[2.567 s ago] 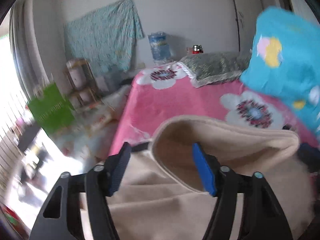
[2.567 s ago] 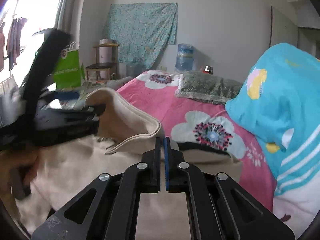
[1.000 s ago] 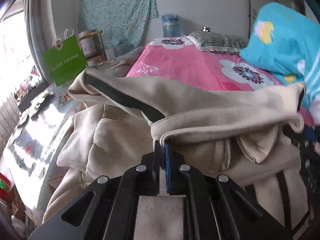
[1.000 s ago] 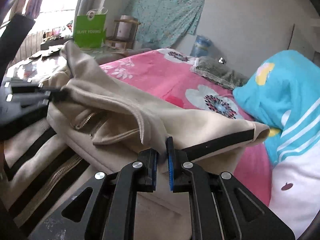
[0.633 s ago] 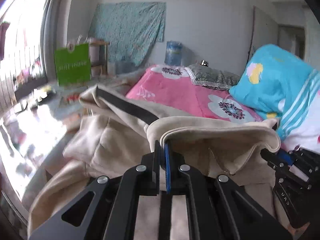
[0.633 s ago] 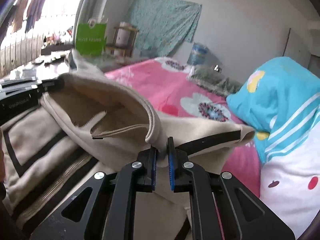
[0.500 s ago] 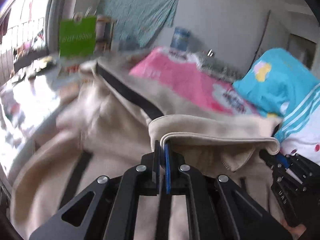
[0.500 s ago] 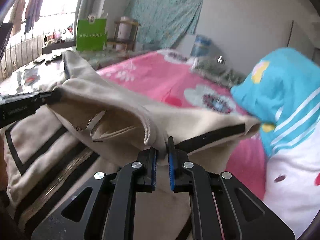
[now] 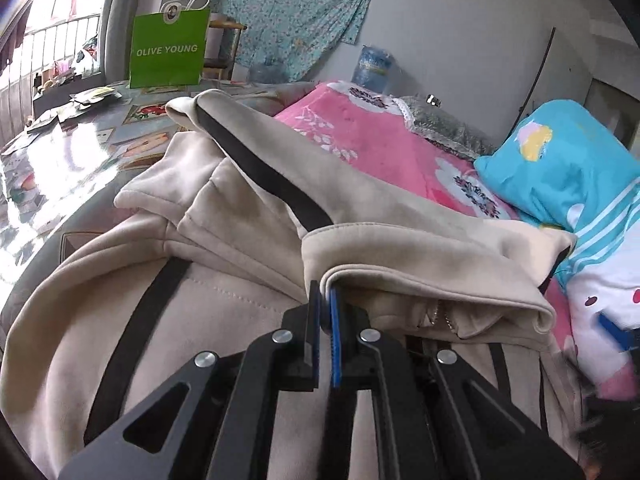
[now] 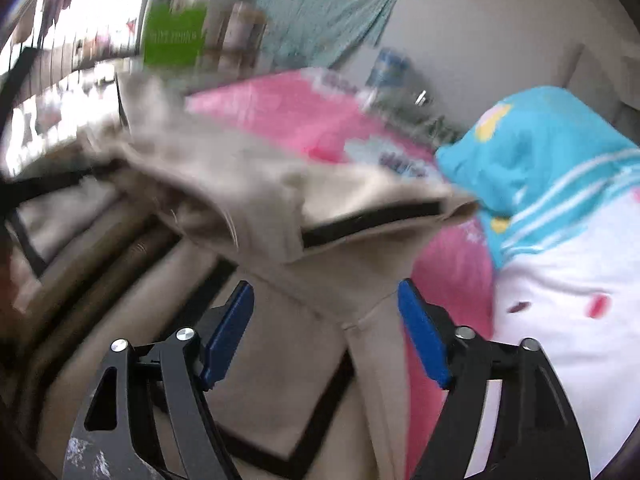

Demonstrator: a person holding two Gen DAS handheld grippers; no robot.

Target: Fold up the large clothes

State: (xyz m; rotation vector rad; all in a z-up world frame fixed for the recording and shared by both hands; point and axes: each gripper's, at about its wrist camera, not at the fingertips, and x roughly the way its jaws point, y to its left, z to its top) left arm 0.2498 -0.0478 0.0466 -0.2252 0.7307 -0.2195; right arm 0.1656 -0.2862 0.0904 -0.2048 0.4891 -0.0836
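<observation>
A beige zip jacket [image 9: 248, 292] with black stripes lies spread over a pink flowered bed, its upper part folded back over itself. My left gripper [image 9: 325, 292] is shut on the rolled hem of that folded edge. In the right wrist view the picture is blurred; my right gripper [image 10: 325, 308] has its jaws opening wide, and the jacket [image 10: 280, 216] lies under and beyond the blue pads, with nothing pressed between them. The right gripper's blue pad also shows at the far right of the left wrist view [image 9: 614, 330].
A blue and white cartoon quilt [image 9: 580, 184] is heaped at the right of the bed. A pink blanket [image 9: 360, 128] covers the bed behind the jacket. To the left, a glass-topped table [image 9: 60, 152] holds papers and a green paper bag [image 9: 168, 54].
The right gripper let go of the jacket's folded edge, opened wide and pulled back and up. The left gripper kept its hold and rolled a little while the fold settled lower.
</observation>
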